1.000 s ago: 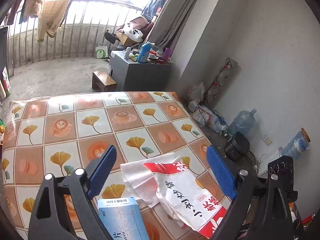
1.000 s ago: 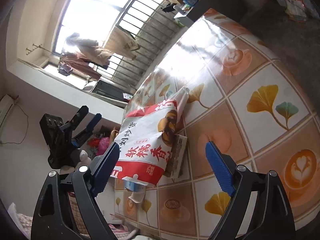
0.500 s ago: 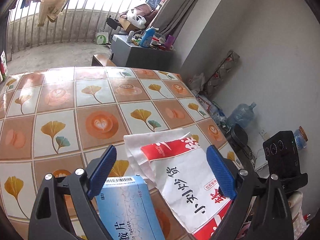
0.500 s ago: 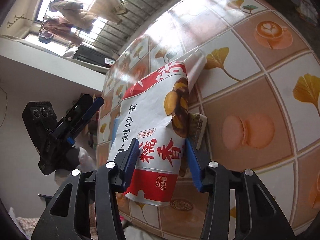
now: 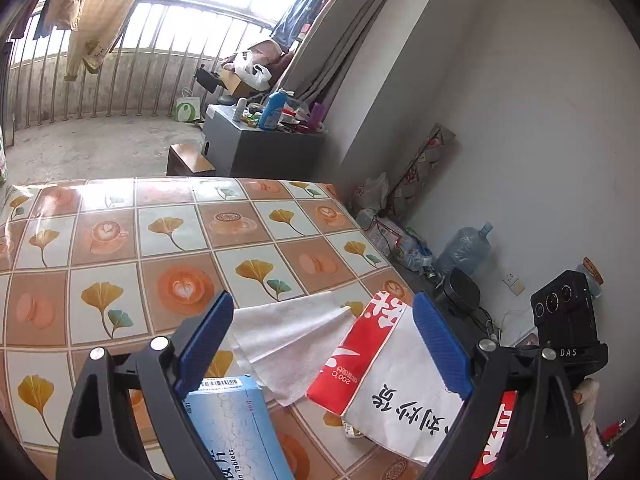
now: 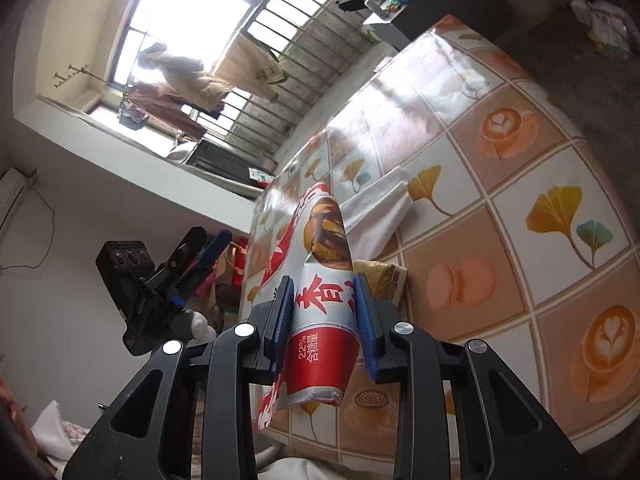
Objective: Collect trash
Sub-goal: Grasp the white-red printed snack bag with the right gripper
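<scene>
A red and white snack bag (image 6: 320, 344) lies on the tiled tablecloth (image 6: 500, 208). Its near end is lifted and buckled between the blue pads of my right gripper (image 6: 322, 280), whose jaws are closing and pressing on it. In the left wrist view the same bag (image 5: 400, 384) sits under the right finger of my left gripper (image 5: 322, 304), which hangs open above the table. A white tissue (image 5: 288, 336) lies partly under the bag. A blue tablet box (image 5: 236, 428) lies below the left finger. A yellowish packet (image 6: 380, 276) peeks from under the bag.
The table edge (image 5: 360, 232) drops to a floor with a water jug (image 5: 464, 248), bags and a black pot. A dark cabinet (image 5: 260, 148) loaded with bottles stands beyond the table, before a barred window. The left gripper's body (image 6: 160, 288) hangs beside the table.
My right gripper went from wide open to closed on the bag's end and raised it, buckling the bag. The left gripper stayed open and shifted a little over the box and tissue.
</scene>
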`<action>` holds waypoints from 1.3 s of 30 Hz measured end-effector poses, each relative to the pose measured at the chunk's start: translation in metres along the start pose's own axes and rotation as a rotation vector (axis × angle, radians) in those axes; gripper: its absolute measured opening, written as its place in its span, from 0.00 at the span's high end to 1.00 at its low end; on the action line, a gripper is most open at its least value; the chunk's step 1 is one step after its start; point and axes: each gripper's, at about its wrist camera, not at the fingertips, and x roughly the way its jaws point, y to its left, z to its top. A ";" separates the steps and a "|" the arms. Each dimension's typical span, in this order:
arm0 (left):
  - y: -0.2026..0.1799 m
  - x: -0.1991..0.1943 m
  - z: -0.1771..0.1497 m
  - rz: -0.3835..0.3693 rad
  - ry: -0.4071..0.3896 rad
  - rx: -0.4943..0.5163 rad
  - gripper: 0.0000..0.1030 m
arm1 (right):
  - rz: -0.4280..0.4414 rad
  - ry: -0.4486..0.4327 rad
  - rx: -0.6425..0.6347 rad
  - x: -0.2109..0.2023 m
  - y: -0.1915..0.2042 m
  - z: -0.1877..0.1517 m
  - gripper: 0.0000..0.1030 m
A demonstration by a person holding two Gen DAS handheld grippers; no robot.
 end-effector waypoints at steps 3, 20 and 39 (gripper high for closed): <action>-0.025 0.009 -0.011 -0.047 0.031 0.052 0.19 | -0.045 -0.039 0.028 -0.009 -0.017 -0.010 0.73; -0.093 0.094 -0.095 -0.156 0.370 0.168 0.65 | -0.108 0.001 0.126 0.006 -0.055 -0.042 0.60; -0.069 0.079 -0.078 -0.052 0.290 0.171 0.41 | -0.128 -0.066 0.156 -0.012 -0.079 -0.041 0.74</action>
